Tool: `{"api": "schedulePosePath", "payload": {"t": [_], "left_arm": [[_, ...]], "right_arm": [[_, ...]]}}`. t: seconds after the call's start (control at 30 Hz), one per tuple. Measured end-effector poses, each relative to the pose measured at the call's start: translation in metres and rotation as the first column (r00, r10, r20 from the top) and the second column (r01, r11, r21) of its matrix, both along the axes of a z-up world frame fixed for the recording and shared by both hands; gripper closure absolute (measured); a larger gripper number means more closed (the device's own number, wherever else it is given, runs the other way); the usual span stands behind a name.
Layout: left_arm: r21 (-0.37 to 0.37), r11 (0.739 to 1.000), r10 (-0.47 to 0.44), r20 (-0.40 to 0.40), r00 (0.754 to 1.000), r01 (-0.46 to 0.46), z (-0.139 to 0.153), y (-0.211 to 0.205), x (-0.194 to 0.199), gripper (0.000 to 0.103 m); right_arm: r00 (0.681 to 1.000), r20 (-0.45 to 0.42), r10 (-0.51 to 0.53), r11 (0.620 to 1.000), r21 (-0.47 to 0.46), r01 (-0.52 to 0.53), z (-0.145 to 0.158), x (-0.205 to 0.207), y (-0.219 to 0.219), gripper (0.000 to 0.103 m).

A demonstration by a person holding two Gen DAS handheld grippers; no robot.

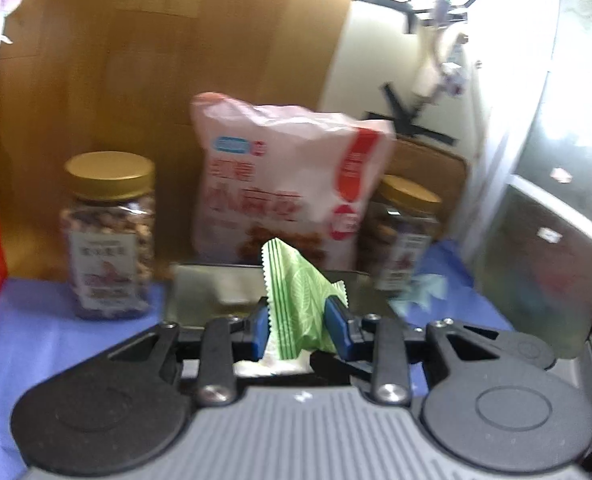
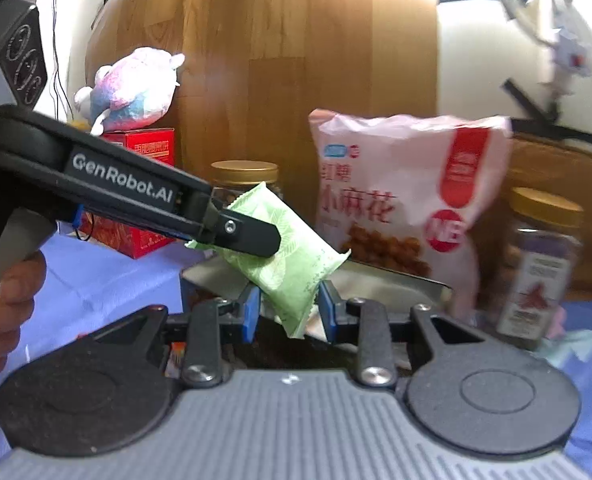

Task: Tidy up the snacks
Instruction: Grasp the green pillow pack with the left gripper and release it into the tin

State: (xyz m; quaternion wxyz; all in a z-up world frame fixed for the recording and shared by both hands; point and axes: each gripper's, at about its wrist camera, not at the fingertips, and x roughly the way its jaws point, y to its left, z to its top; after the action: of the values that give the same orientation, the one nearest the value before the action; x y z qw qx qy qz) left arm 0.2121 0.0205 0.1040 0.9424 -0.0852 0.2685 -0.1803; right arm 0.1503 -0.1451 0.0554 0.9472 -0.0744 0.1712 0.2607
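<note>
Left to right: a red box (image 2: 143, 196), a gold-lidded jar (image 1: 109, 236), a pink snack bag (image 1: 283, 184), a second jar (image 2: 540, 264). Before the bag, over a metal tray (image 1: 215, 284), the left gripper (image 1: 296, 320) and right gripper (image 2: 287, 308) both clamp one green packet (image 2: 291, 256), held aloft.

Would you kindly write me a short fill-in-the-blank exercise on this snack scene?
1. Both grippers hold one ____ packet.
2. The two jars have ____ lids.
3. The soft toy sits on a ____ box.
4. The big pink bag stands behind a metal ____.

Missing words: green; gold; red; tray
</note>
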Motion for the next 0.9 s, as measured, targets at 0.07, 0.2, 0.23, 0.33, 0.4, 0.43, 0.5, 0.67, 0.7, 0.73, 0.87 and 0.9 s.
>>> {"api": "schedulePosePath", "payload": {"t": [0.07, 0.2, 0.23, 0.33, 0.4, 0.43, 0.5, 0.67, 0.7, 0.73, 0.87, 0.9], "left_arm": [[0.027, 0.999, 0.033, -0.009, 0.999, -0.033, -0.006, 0.004, 0.007, 0.073], [0.092, 0.993, 0.084, -0.040, 0.996, -0.080, -0.023, 0.006, 0.018, 0.069], [0.098, 0.992, 0.086, -0.039, 0.996, -0.082, -0.026, 0.007, 0.018, 0.067], [0.094, 0.992, 0.088, -0.033, 0.996, -0.085, -0.029, 0.010, 0.012, 0.061], [0.097, 0.992, 0.086, -0.041, 0.995, -0.082, -0.030, 0.012, 0.009, 0.061], [0.098, 0.992, 0.088, -0.049, 0.995, -0.083, -0.031, 0.011, 0.009, 0.061], [0.096, 0.992, 0.091, -0.068, 0.993, -0.084, -0.033, 0.013, 0.007, 0.061], [0.083, 0.992, 0.098, -0.065, 0.993, -0.092, -0.031, 0.017, 0.002, 0.061], [0.081, 0.992, 0.103, -0.060, 0.993, -0.098, -0.029, 0.018, 0.001, 0.061], [0.085, 0.990, 0.119, -0.053, 0.992, -0.114, -0.027, 0.020, 0.001, 0.061], [0.072, 0.980, 0.191, -0.053, 0.980, -0.187, -0.022, 0.030, 0.008, 0.058], [0.063, 0.978, 0.205, -0.058, 0.977, -0.201, -0.022, 0.034, 0.012, 0.058]], "right_arm": [[1.000, -0.016, 0.009, 1.000, -0.008, -0.009, -0.005, 0.013, 0.010, 0.068], [0.998, -0.062, 0.018, 1.000, -0.021, -0.019, -0.013, 0.030, 0.025, 0.061], [0.998, -0.066, 0.021, 1.000, -0.007, -0.021, -0.011, 0.030, 0.024, 0.057], [0.999, -0.036, 0.024, 0.999, -0.021, -0.025, -0.009, 0.018, 0.022, 0.054], [1.000, -0.020, 0.020, 0.999, -0.031, -0.021, -0.008, 0.010, 0.018, 0.054], [0.999, -0.028, 0.018, 0.999, -0.026, -0.019, -0.008, 0.007, 0.015, 0.054], [0.999, -0.046, 0.009, 1.000, -0.014, -0.009, -0.007, 0.008, 0.009, 0.054], [0.995, -0.078, -0.060, 0.997, 0.042, 0.063, -0.003, 0.009, -0.015, 0.054], [0.994, -0.083, -0.077, 0.994, 0.066, 0.082, -0.002, 0.008, -0.021, 0.054], [0.991, -0.090, -0.096, 0.990, 0.096, 0.104, -0.001, 0.006, -0.030, 0.054], [0.979, -0.100, -0.178, 0.962, 0.192, 0.195, 0.000, -0.001, -0.063, 0.054], [0.973, -0.110, -0.201, 0.951, 0.215, 0.221, -0.001, -0.003, -0.072, 0.054]]}}
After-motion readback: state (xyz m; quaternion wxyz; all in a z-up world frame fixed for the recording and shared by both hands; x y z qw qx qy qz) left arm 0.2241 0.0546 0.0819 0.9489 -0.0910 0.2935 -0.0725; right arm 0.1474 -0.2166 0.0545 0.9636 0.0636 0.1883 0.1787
